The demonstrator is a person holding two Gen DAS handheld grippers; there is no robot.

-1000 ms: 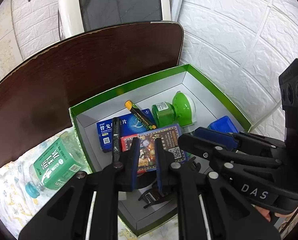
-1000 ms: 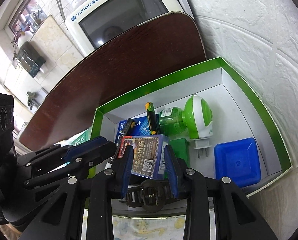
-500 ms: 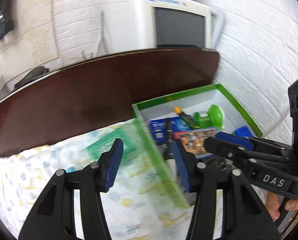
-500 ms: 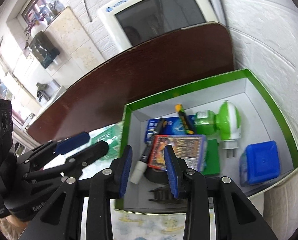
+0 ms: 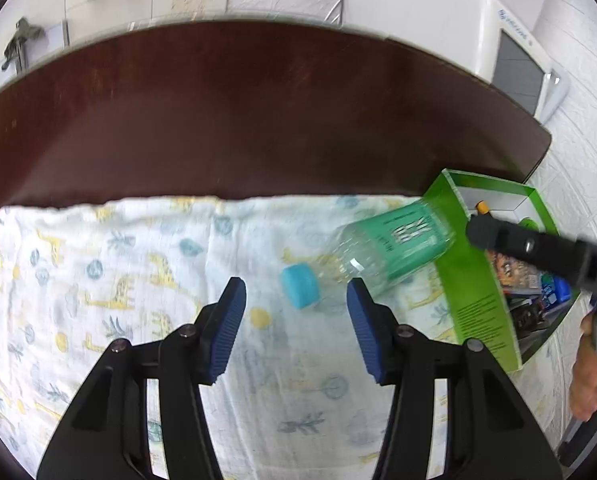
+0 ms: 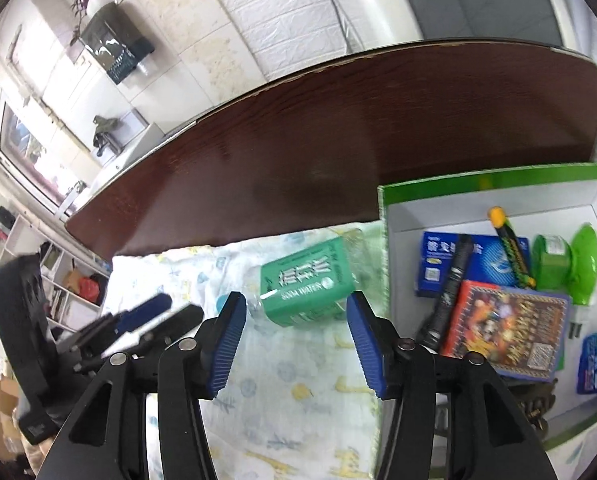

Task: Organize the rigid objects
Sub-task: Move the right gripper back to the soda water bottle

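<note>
A clear water bottle (image 5: 382,252) with a green label and a blue cap lies on its side on the patterned cloth, against the left wall of the green box (image 5: 474,280). My left gripper (image 5: 296,330) is open and empty, with the bottle's cap just ahead between its fingers. My right gripper (image 6: 294,340) is open and empty, just short of the bottle (image 6: 306,286). The green box (image 6: 383,240) holds several items: a blue carton, a picture box (image 6: 506,332), a black pen, a green plug-in device and a blue case.
The patterned cloth (image 5: 98,300) covers the near part of a dark wooden table (image 5: 238,120). A white appliance (image 5: 478,28) stands behind the table by the white brick wall. The left gripper shows in the right wrist view (image 6: 146,320).
Both grippers have pulled back from over the box and swung left toward the bottle. Both have opened wider. The playing-card box lies in the box.
</note>
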